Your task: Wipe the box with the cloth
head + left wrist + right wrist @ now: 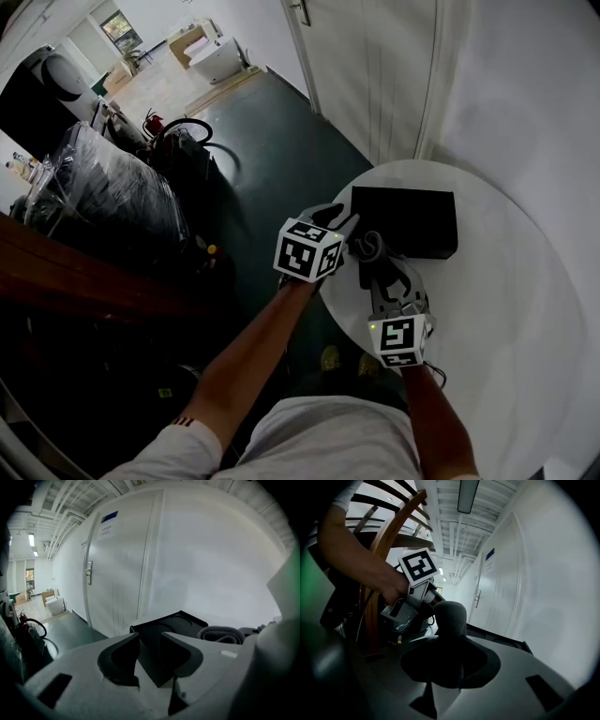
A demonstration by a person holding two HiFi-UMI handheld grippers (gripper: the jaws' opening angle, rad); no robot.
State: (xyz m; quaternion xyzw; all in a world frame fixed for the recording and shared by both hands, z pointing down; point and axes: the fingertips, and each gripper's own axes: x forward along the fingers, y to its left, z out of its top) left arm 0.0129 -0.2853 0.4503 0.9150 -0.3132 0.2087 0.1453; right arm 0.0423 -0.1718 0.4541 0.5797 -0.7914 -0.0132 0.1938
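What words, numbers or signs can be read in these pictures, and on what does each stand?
Blue sign on the door: too small to read.
White sheet below it: blurred, unreadable.
Left cube, right cube: square patterns, no words.
Box, cloth: no print seen.

Matt black box, smooth faces, sitting on a smooth white table with a dull finish. The cloth is grey, soft, finely napped fabric. Left gripper and right gripper: matt grey plastic, dark dull pads. Far left there's glossy, crinkled black plastic wrapping, and near left a polished reddish wood rail.
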